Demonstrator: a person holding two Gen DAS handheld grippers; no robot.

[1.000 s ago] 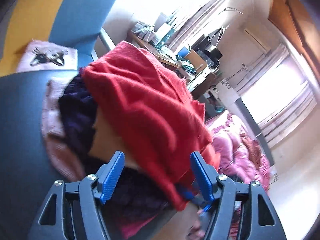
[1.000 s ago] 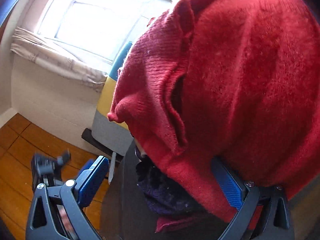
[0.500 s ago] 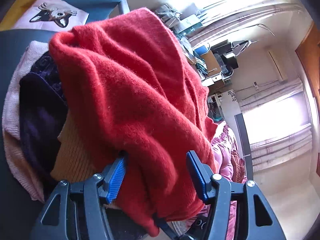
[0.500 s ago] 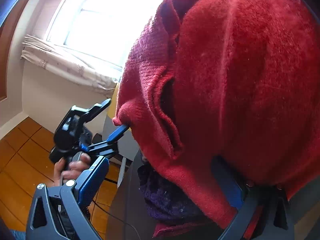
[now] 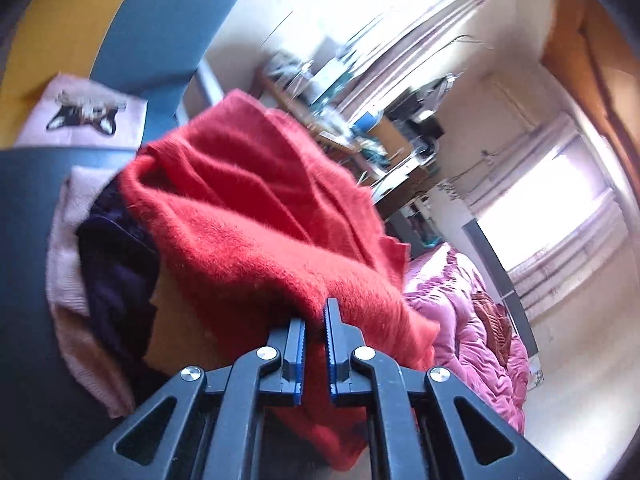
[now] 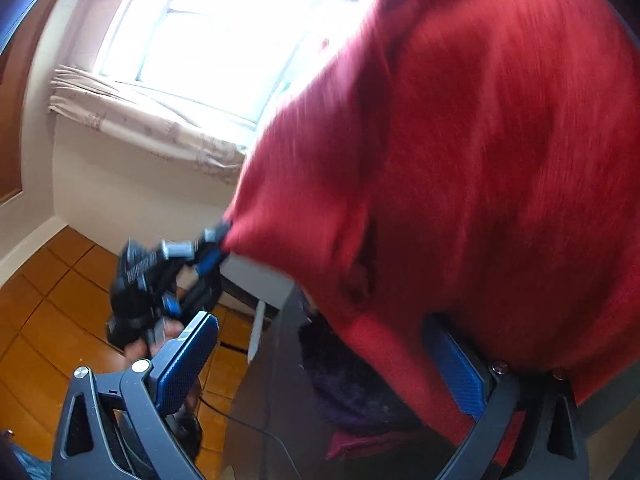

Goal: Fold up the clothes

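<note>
Red sweater (image 6: 480,160) fills the right jaws' front; floor side open.

Your left wrist camera looks along its fingers (image 5: 295,344), close against the red sweater (image 5: 256,216), toward the bed (image 5: 472,320). Your right wrist camera faces the window (image 6: 208,32), sharing that sweater (image 6: 480,160) at close range.

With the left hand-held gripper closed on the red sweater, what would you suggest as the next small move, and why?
Probably close the right hand-held gripper on the red sweater: its jaws stand open with cloth draped over one finger, while the left hand-held gripper already pinches an edge.
</note>
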